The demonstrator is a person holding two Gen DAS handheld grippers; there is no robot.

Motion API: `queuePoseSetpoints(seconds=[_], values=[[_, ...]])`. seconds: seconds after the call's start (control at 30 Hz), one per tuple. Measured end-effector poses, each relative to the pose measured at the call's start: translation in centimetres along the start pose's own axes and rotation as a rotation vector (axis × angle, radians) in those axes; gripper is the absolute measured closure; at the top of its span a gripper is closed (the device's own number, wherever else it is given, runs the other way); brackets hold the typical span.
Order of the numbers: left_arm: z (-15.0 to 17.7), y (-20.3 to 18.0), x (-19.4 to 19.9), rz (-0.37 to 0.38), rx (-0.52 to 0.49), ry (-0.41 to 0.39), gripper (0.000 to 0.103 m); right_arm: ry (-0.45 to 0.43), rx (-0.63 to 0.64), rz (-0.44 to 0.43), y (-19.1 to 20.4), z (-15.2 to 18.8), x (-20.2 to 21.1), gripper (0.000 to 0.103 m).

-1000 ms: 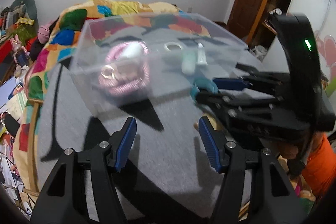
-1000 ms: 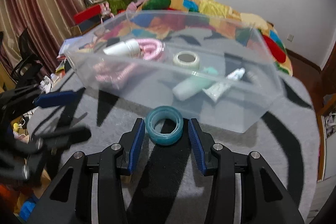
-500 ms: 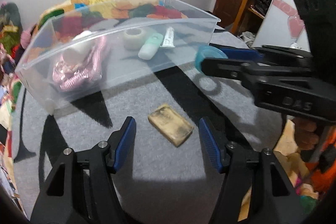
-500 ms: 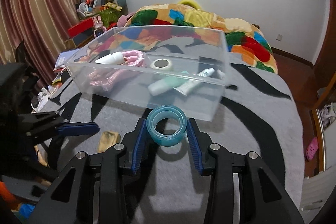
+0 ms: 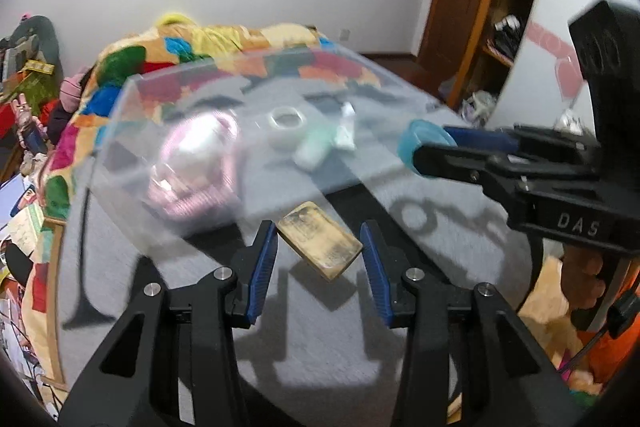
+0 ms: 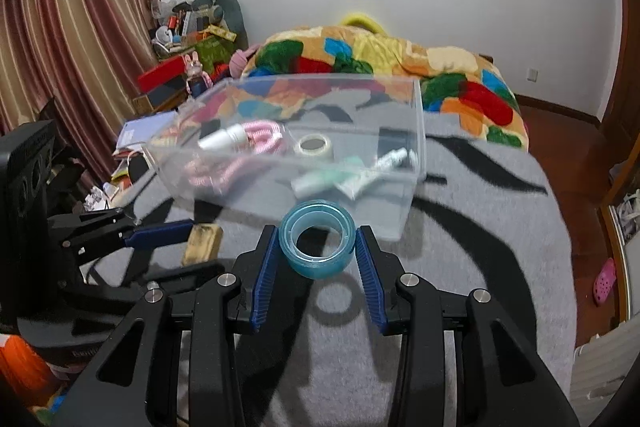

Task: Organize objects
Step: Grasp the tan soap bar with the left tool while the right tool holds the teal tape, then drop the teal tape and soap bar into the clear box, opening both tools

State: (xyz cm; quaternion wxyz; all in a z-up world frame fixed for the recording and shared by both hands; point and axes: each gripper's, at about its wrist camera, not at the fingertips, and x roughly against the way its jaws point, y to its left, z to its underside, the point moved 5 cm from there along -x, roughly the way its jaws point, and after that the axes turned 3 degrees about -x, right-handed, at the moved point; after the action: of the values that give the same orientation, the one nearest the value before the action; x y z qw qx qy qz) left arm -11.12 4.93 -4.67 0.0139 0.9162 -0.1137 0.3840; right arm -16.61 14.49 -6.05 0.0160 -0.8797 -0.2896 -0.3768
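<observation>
My right gripper (image 6: 316, 251) is shut on a blue tape roll (image 6: 317, 243) and holds it above the grey blanket, in front of a clear plastic bin (image 6: 412, 131). The roll also shows in the left wrist view (image 5: 424, 143). The bin (image 5: 132, 115) holds a pink coiled cord (image 6: 256, 135), a white tape roll (image 6: 314, 146) and tubes (image 6: 352, 175). My left gripper (image 5: 318, 247) is open, its fingers on either side of a tan worn block (image 5: 320, 243) that lies on the blanket. The block shows in the right wrist view (image 6: 202, 245).
A grey blanket with black stripes (image 6: 480, 227) covers the bed, with a colourful quilt (image 6: 400, 67) behind the bin. Clutter (image 6: 188, 39) and curtains stand at the left. A wooden shelf and door (image 5: 480, 7) are at the right.
My left gripper has moved forward so the tan block sits between its fingers. My right gripper has lifted the blue tape roll and holds it nearer the bin's corner.
</observation>
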Motion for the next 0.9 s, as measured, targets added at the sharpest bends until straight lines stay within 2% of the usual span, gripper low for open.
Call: queuePoseSetpoints(seconds=[0.2, 0.37, 0.73, 0.83, 0.9], values=[[-3.8, 2.6, 0.9, -0.031, 0.053, -0.066, 0.060, -0.063, 0.008, 0.022, 0.4, -3.0, 0.3, 0.067], [-6.1, 3.9, 0.1, -0.038, 0.070, -0.070, 0.060, -0.078, 0.007, 0.063, 0.3, -5.4, -1.3, 0.067], [-6.3, 5.0, -4.4, -0.055, 0.090, 0.011, 0.060, 0.018, -0.031, 0.100, -1.3, -6.0, -6.6, 0.067], [-6.2, 4.9, -4.6, -0.059, 0.086, 0.008, 0.060, 0.025, -0.020, 0.102, -1.3, -5.7, -7.0, 0.067], [-6.2, 4.9, -4.3, -0.063, 0.084, 0.003, 0.056, 0.027, -0.014, 0.099, -1.2, -5.8, -6.9, 0.066]])
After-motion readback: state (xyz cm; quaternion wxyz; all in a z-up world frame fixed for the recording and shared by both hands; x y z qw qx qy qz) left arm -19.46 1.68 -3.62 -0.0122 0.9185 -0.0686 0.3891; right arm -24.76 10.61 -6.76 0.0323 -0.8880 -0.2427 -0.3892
